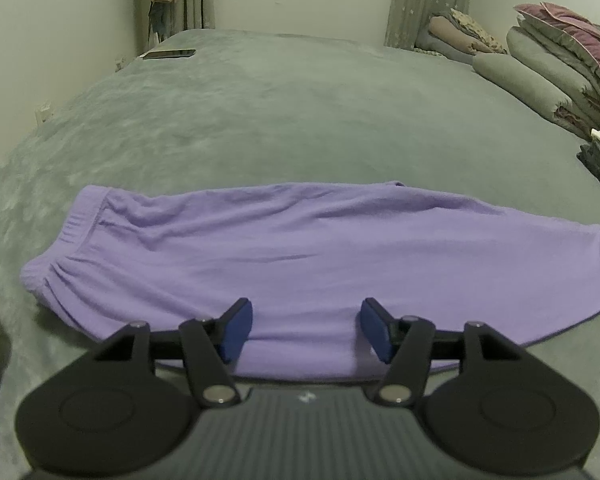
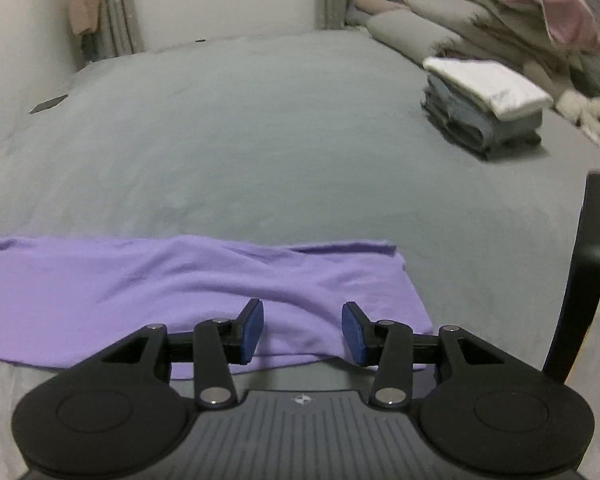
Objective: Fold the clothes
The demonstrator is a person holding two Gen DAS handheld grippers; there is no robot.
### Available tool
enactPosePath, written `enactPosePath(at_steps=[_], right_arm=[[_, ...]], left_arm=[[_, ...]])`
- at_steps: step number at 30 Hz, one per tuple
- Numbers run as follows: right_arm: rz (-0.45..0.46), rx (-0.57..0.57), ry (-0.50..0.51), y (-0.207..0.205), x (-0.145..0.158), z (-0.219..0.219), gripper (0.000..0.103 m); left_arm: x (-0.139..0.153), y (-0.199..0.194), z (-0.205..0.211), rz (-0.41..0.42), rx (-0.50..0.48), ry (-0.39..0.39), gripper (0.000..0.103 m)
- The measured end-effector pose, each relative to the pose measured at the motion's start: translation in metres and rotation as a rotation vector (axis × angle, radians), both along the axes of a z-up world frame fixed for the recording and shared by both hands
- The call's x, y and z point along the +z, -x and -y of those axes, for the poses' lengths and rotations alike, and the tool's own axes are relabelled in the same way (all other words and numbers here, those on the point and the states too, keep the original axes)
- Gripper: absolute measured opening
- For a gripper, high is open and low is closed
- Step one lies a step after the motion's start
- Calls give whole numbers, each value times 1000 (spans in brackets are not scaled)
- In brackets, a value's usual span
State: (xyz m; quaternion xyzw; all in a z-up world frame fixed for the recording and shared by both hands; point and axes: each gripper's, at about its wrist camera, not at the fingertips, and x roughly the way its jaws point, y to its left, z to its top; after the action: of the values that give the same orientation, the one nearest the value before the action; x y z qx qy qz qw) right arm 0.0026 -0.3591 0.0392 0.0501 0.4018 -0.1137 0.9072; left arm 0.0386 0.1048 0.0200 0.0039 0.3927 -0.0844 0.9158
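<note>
Mid-fold on lilac trousers [image 1: 292, 256]: left gripper [image 1: 306, 330] and right gripper [image 2: 302, 332] spread, empty, over near edge; next, pinch that edge.

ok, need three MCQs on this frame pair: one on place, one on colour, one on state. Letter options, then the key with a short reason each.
1. Where does the stack of folded clothes sit, as the right wrist view shows it?
A. on the bed, far right of the garment
B. on the windowsill
C. on the purple garment

2. What colour is the garment spread on the bed?
A. white
B. purple
C. red

3. How do the jaws of the left gripper and right gripper stand?
A. both clamped on cloth
B. one shut, one open
C. both open, pads apart over the near edge

Key: 1 A, the stack rests on the grey cover, apart from the garment. 2 B, it reads lilac purple in both views. 3 C, cloth shows in the gap between each pair of blue pads.
</note>
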Motion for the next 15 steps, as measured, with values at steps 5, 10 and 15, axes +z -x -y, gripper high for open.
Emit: enactPosePath(at_steps=[5,10,15], right_arm=[[-11,-57,-4,0,-1,8,41],[39,-42,83,-15,3,-6,41],[-6,-37,136,-44,-6,0,41]], left_arm=[[-1,1,3,3,-5,-14,60],[-3,1,4,8,-10,-28,61],[-2,1,3,3,-10,-17,61]])
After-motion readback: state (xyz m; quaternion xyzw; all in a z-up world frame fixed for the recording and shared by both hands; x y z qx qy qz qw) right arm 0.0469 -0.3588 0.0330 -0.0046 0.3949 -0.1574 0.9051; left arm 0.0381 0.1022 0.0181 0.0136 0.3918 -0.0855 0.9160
